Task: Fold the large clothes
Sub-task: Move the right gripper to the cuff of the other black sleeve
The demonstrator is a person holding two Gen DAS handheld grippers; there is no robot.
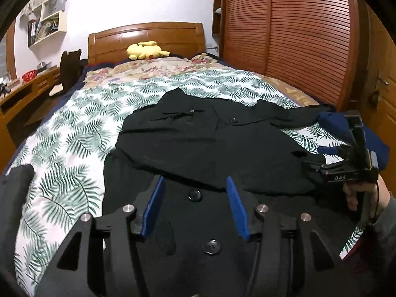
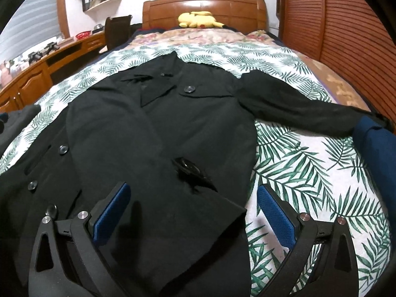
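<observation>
coat: big black coat [image 2: 153,128] spread flat on the bed's leaf-print cover [image 2: 309,163], collar toward the headboard [image 2: 205,10]; one sleeve [image 2: 297,109] stretched out to the right, cuff next to a navy garment [image 2: 376,143]
left gripper [image 1: 195,188]: low over the coat's hem end, right above its buttons; fingers [image 1: 154,208] spread partway, nothing pinched
right gripper [image 2: 190,195]: at the coat's right hem edge; fingers [image 2: 111,210] spread wide, straddling the fabric edge, not squeezing
plush: yellow plush toy [image 2: 198,18] by the headboard
desk: wooden desk [image 2: 37,71] left of the bed
</observation>
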